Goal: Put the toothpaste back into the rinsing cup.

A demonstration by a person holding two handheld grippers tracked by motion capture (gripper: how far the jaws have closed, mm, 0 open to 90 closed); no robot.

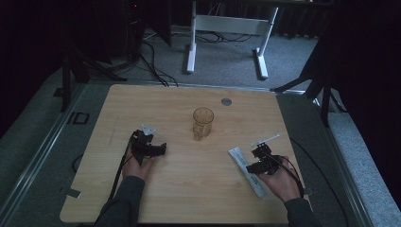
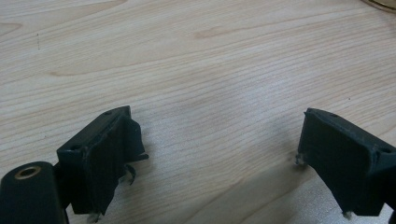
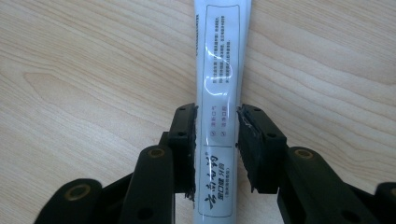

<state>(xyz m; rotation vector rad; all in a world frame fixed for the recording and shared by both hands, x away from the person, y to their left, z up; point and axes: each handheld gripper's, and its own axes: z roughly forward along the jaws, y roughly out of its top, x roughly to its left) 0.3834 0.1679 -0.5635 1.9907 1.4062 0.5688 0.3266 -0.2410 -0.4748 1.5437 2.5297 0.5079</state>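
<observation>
a: left gripper [image 1: 158,149] idle, jaws spread wide over bare table [image 2: 196,60], nothing between them.

b: amber glass mug [image 1: 203,122] mid-table, untouched. further right?

a: right gripper [image 3: 215,149] narrowed around white tube [image 3: 222,70], pads touching or nearly so; tube flat on the wood, near the right edge.

b: looks like the grasping step. next: squeeze firm, lift level. glossy, printed, probably soft.

Bare wood lies between the left gripper [image 1: 150,147] and the right gripper [image 1: 259,161], open for passing. The amber glass [image 1: 203,122] stands farther off at the table's [image 1: 189,189] middle, the one obstacle; the white tube [image 1: 246,163] lies near right.
</observation>
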